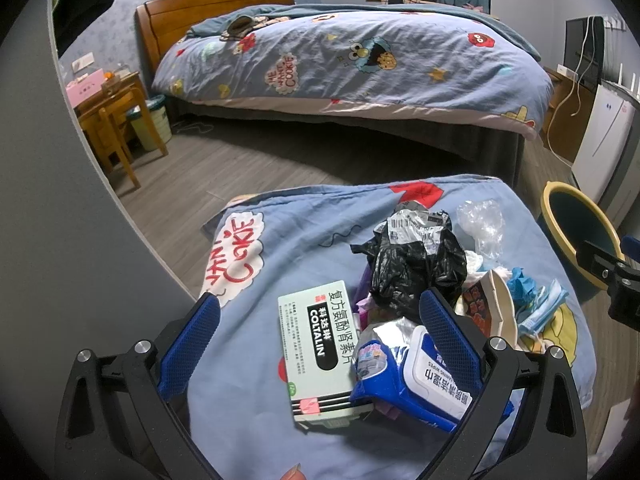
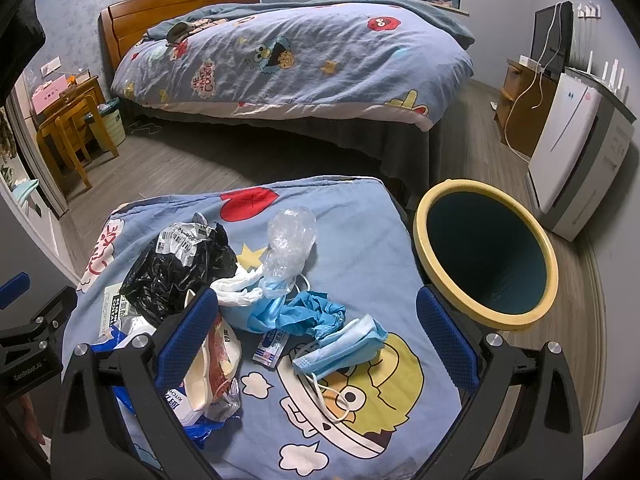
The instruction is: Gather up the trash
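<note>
Trash lies heaped on a blue cartoon cloth (image 1: 256,264) (image 2: 360,216). In the left wrist view my left gripper (image 1: 320,320) is open above a pale green medicine box (image 1: 320,356) and a blue wet-wipes pack (image 1: 412,376), touching neither. Behind them sit a crumpled black bag (image 1: 416,264) (image 2: 176,268) and clear plastic (image 1: 480,220) (image 2: 290,240). My right gripper (image 2: 318,320) is open over a blue glove (image 2: 316,314) and a blue face mask (image 2: 340,346), with a snack wrapper (image 2: 218,364) by its left finger. A yellow-rimmed teal bin (image 2: 486,254) (image 1: 580,228) stands right of the cloth.
A large bed (image 2: 300,64) with a wooden headboard fills the back. A wooden chair and desk (image 1: 112,128) and a second waste basket (image 1: 154,122) stand at far left. A white appliance (image 2: 576,148) and a wooden cabinet (image 2: 520,116) line the right wall. Grey floor (image 1: 224,172) lies between.
</note>
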`<state>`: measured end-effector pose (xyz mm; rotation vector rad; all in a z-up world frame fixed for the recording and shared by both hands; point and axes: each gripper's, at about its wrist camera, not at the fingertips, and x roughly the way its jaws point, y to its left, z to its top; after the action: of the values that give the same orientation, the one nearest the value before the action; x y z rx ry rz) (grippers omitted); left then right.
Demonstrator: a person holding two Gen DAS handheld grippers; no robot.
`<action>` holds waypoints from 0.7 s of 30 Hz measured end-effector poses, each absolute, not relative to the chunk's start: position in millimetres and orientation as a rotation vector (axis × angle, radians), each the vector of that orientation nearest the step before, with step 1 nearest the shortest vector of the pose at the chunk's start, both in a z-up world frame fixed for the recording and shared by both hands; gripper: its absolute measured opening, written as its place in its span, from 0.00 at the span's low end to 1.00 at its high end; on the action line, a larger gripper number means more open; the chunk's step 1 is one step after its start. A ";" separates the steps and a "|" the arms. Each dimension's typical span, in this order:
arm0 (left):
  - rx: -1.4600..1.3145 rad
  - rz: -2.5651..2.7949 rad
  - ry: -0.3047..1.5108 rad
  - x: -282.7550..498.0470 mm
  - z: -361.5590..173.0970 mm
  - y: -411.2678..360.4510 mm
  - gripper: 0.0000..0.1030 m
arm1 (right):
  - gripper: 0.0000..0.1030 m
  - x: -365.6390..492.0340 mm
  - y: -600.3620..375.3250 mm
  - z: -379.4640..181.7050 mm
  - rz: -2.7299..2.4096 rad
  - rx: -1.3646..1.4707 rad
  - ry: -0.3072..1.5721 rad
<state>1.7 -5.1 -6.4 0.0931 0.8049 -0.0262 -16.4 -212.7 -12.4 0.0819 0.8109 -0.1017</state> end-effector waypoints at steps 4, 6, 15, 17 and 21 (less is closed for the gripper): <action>0.092 -0.026 0.805 1.7 -6.6 -5.2 0.96 | 0.95 -15.8 -212.8 -11.4 -0.101 0.081 0.811; 0.093 -0.025 0.805 1.7 -6.7 -5.3 0.96 | 0.95 -16.1 -212.8 -12.3 -0.102 0.081 0.810; 0.093 -0.026 0.805 0.7 -7.9 -3.7 0.96 | 0.95 -15.0 -213.7 -11.2 -0.100 0.082 0.811; 0.092 -0.027 0.806 0.8 -7.7 -3.6 0.96 | 0.95 -14.9 -213.9 -11.2 -0.101 0.083 0.812; 0.098 -0.025 0.803 1.0 -7.5 -3.9 0.96 | 0.95 -13.8 -214.0 -11.2 -0.096 0.082 0.814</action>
<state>1.0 -3.9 -7.5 0.0981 0.8031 -0.0248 -13.8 -214.0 -11.2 0.0823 0.8138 -0.0962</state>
